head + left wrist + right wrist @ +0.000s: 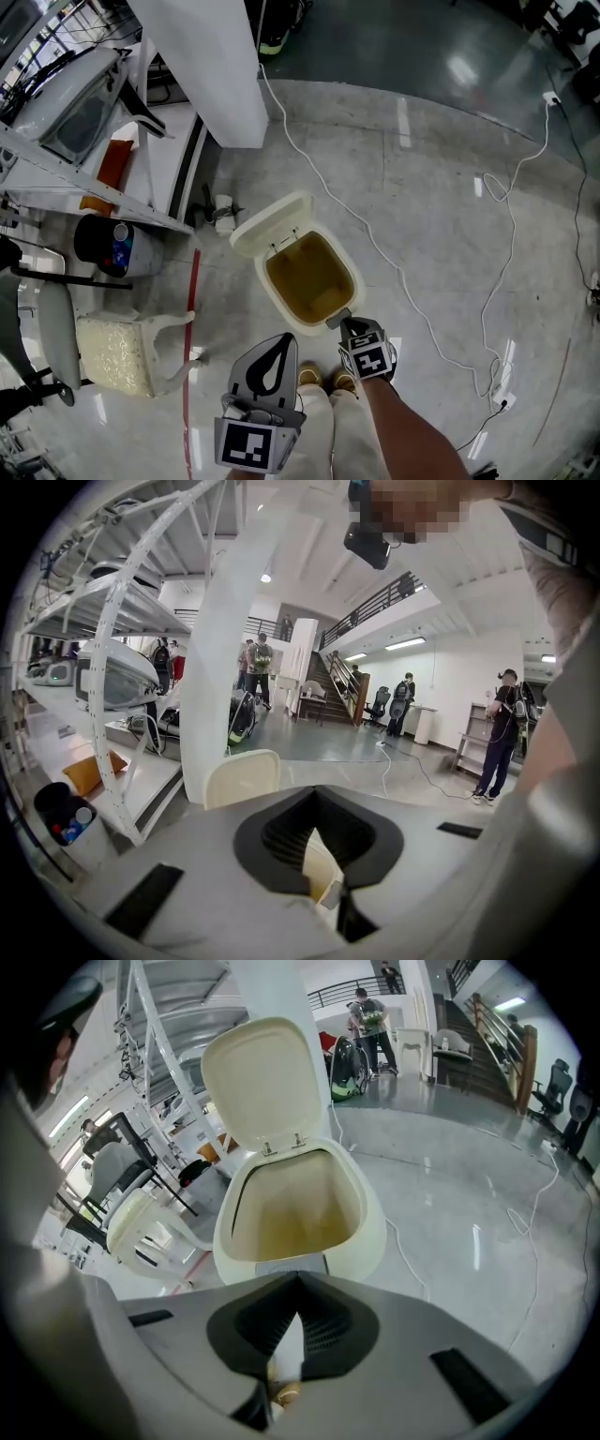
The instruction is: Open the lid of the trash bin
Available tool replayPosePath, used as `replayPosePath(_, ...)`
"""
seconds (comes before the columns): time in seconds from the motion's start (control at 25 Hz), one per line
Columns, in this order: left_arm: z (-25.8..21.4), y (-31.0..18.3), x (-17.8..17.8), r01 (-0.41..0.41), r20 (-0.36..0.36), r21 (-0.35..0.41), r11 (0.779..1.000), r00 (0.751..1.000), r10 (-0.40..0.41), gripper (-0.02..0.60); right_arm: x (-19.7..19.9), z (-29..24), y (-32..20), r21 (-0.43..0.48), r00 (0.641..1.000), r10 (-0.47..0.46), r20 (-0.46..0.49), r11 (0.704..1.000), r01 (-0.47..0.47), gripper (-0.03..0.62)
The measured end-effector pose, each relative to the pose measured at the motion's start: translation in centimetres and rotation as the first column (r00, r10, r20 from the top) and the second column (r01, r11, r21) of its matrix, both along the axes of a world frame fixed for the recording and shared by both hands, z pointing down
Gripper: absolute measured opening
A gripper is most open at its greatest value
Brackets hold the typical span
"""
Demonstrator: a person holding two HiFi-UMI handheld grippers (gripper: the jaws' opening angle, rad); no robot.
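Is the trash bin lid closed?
No, the lid stands upright on its hinges behind the trash bin, leaving the inside exposed.

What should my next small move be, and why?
Probably ease the right gripper back off the grey tab at the front of the bin: the lid already stands upright and open, and the shut jaws hold nothing.

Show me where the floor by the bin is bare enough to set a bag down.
Bare: the grey floor right of the trash bin, between the two white cables. Crowded: the left side, where the rack, the black bucket and a white padded object stand close together.
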State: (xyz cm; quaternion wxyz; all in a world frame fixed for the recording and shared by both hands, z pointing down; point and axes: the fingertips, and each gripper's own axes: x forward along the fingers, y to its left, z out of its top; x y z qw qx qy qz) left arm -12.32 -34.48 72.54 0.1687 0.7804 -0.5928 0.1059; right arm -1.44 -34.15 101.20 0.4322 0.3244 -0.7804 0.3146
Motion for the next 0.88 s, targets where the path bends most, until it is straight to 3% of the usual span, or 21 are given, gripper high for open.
replayPosePath(0.48,-0.8,0.5,-0.2,0.004,-0.001,-0.001,1.0,1.0,-0.004,0.005,-0.2,-2.8,-1.8,0.02,0.999,0.048,0.025,0.999,-0.048,0.018)
replayPosePath(0.68,-3.4,1.2,0.5,-0.015,-0.019,-0.016,1.0,1.0,0.015,0.005,-0.7,-8.5,-4.8,0.076,0.993,0.089,0.081,0.993,-0.095,0.018)
replayPosePath(0.88,-8.3,0.7,0.2,-0.007,-0.011,0.018,1.0,1.0,0.007,0.005,-2.1,-18.2,-9.4,0.205,0.973,0.122,0.198,0.965,-0.162,0.018)
